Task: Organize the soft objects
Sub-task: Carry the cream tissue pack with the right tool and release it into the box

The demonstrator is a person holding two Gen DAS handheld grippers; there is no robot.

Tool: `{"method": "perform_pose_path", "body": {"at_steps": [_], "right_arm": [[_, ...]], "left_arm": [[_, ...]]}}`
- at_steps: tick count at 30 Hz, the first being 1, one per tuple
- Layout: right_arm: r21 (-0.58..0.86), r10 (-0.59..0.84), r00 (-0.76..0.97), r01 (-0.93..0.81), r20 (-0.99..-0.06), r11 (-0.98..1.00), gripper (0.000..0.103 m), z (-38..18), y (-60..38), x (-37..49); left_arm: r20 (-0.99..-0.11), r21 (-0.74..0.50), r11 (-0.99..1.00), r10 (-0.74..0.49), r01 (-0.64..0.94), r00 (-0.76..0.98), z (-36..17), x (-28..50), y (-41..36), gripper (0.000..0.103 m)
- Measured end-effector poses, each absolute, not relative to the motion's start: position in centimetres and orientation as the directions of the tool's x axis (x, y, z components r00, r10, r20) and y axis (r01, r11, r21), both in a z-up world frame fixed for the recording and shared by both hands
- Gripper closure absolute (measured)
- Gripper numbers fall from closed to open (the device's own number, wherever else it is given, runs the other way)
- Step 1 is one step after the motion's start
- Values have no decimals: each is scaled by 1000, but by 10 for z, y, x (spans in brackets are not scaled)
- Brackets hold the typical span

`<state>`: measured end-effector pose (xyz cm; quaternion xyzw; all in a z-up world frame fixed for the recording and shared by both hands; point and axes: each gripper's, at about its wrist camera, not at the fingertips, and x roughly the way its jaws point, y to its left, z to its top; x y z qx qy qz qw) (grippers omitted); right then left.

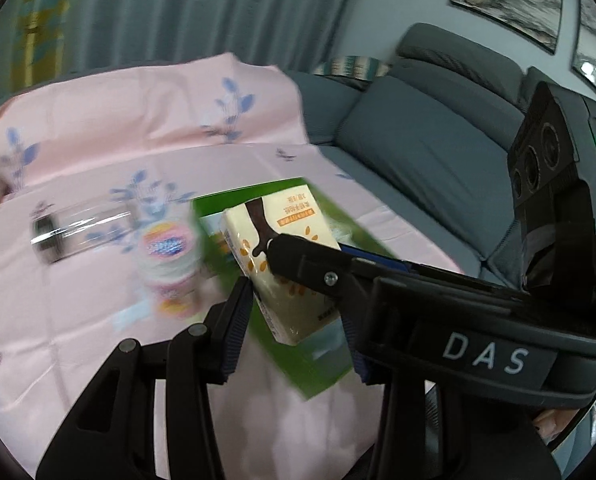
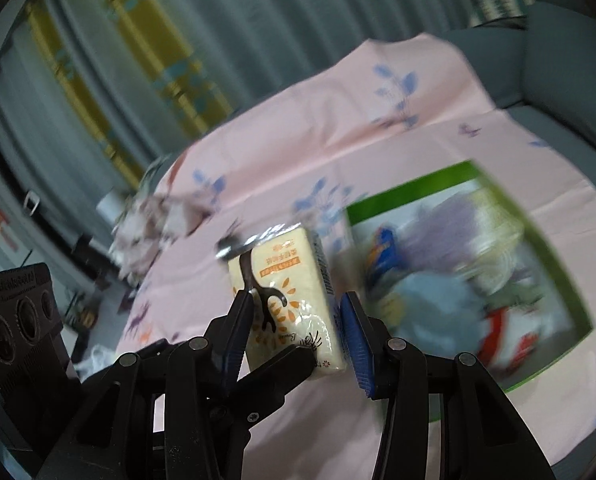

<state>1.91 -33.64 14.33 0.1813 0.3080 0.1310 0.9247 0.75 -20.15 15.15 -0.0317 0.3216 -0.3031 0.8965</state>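
Note:
A cream tissue pack with a brown tree print (image 2: pixel 288 300) is clamped between the fingers of my right gripper (image 2: pixel 296 308), held above the pink floral cloth (image 2: pixel 337 120). In the left wrist view the same pack (image 1: pixel 286 264) sits between the pads of my left gripper (image 1: pixel 298 312), with the right gripper's finger (image 1: pixel 298 252) lying across it. A green-rimmed box (image 2: pixel 557 264) holding several soft items lies just right of the pack; it also shows in the left wrist view (image 1: pixel 321 376) under the pack.
A pink and white roll pack (image 1: pixel 170 264) and a clear plastic container (image 1: pixel 78 232) lie on the cloth to the left. A grey sofa (image 1: pixel 417 140) lies to the right. Curtains (image 1: pixel 178 8) hang behind. Crumpled fabric (image 2: pixel 150 220) sits at the cloth's far left edge.

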Motion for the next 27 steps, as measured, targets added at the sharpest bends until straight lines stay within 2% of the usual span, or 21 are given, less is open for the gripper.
{"method": "perform_pose_path", "body": {"at_steps": [8, 15, 16, 18, 19, 21, 23, 27], "right_arm": [[502, 283, 803, 23, -524, 865, 55, 121, -406, 50], [550, 278, 788, 91, -549, 830, 55, 85, -431, 65], [545, 267, 787, 103, -557, 832, 54, 83, -433, 66], [524, 228, 784, 141, -577, 840, 53, 81, -437, 67], [512, 202, 785, 164, -585, 843, 44, 81, -438, 65], [490, 158, 791, 197, -591, 849, 36, 84, -441, 61], [484, 144, 799, 200, -584, 852, 35, 87, -443, 56], [424, 60, 815, 237, -577, 874, 27, 102, -439, 40]], "left_arm": [[-598, -260, 752, -618, 606, 511, 137, 58, -274, 62], [-668, -233, 756, -581, 611, 465, 109, 80, -302, 60], [-675, -241, 756, -582, 609, 455, 106, 82, -302, 58], [-690, -262, 757, -581, 598, 432, 102, 84, -303, 47], [-692, -271, 756, -583, 595, 426, 102, 84, -302, 41], [-679, -269, 750, -593, 604, 434, 105, 77, -300, 31], [-675, -239, 757, -580, 609, 456, 111, 69, -299, 20], [-657, -197, 774, -560, 601, 506, 125, 55, -292, 18]]}}
